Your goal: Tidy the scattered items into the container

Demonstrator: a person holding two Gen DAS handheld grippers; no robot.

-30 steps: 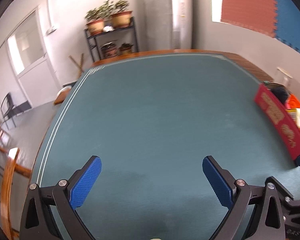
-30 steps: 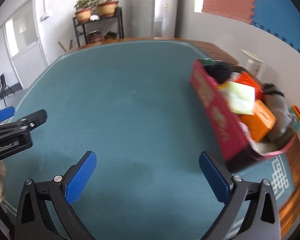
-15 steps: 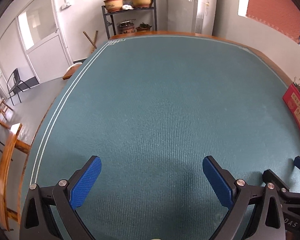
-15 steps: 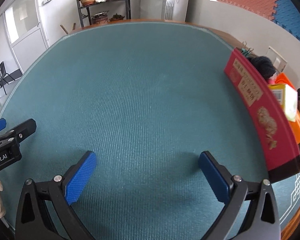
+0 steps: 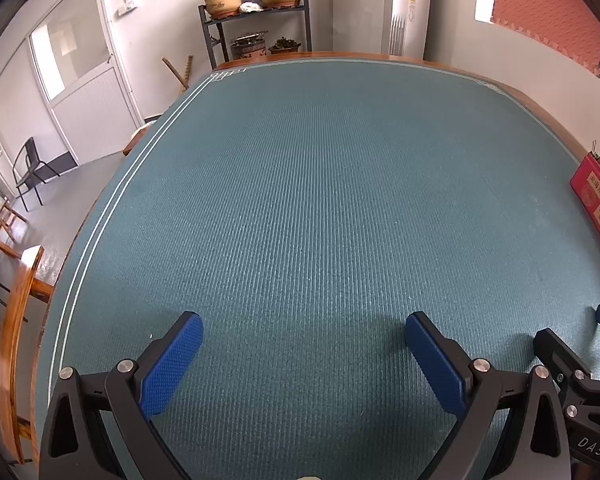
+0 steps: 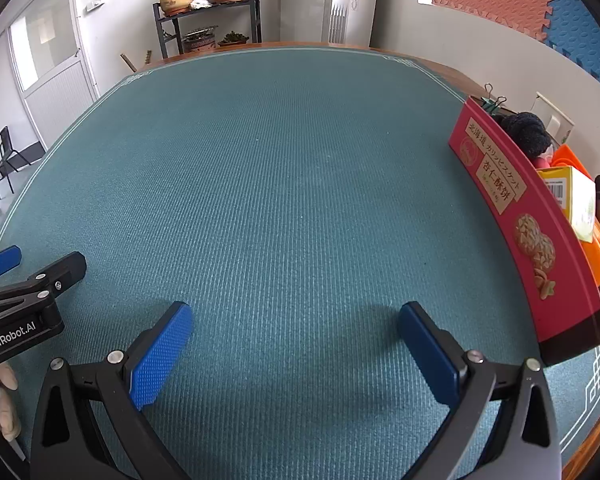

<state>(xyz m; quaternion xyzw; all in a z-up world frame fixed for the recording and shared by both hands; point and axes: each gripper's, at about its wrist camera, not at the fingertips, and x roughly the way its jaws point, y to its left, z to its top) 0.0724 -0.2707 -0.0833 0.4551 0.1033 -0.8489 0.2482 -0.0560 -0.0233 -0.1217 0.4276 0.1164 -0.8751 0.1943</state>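
A red cardboard box (image 6: 532,224) stands on the right side of the green table mat; its edge also shows in the left wrist view (image 5: 598,204). It holds a black knitted item (image 6: 528,132), an orange box (image 6: 598,248), a yellow-green carton (image 6: 576,196) and binder clips (image 6: 494,100). My left gripper (image 5: 304,344) is open and empty, low over the mat. My right gripper (image 6: 296,336) is open and empty, left of the box. No loose item lies on the mat in either view.
The green mat (image 5: 320,200) covers a wooden table with white border lines near its left edge (image 5: 100,224). A plant shelf (image 5: 256,24) stands behind the table. Chairs (image 5: 28,172) stand on the floor to the left. The left gripper shows in the right wrist view (image 6: 28,292).
Both grippers have pulled back and turned left, away from the red box, which has slid toward the right edge of both views. Both stay open and empty.
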